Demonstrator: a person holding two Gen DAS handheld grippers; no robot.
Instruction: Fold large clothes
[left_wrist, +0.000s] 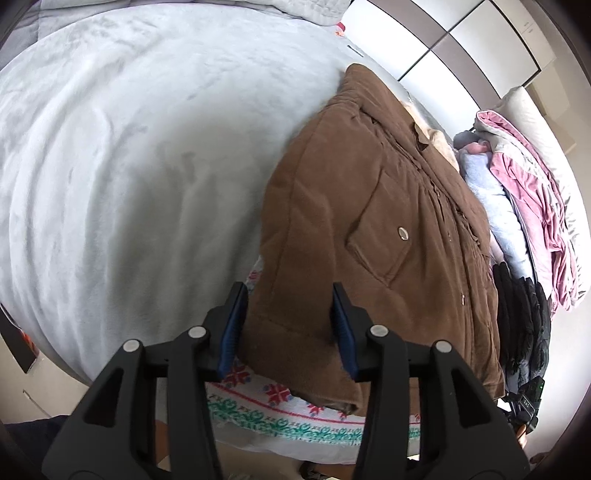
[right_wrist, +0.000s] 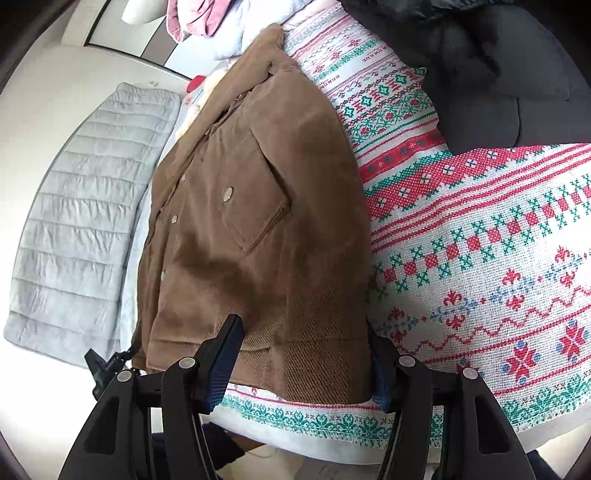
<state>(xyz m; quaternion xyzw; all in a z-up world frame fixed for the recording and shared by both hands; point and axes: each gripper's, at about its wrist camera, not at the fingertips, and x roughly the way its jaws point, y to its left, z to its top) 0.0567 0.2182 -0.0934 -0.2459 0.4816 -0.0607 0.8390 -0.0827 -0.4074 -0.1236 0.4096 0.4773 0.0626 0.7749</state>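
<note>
Brown jacket (left_wrist: 369, 229), long axis running toward frame top, hem lying between both half-open grippers: left gripper (left_wrist: 291, 325) straddling one corner unpinched, right gripper (right_wrist: 306, 362) bracketing the other, grip uncertain.

The brown corduroy jacket (left_wrist: 369, 229) lies front-up on the bed, its body narrowed with the sides folded under, collar at the far end and hem at the near edge. A flap chest pocket with a round metal snap faces up, and a row of snaps runs along the closed front placket. Pale fleece lining shows at the collar. From the right wrist view the jacket (right_wrist: 258, 229) lies across a white cloth embroidered in red and green.
</note>
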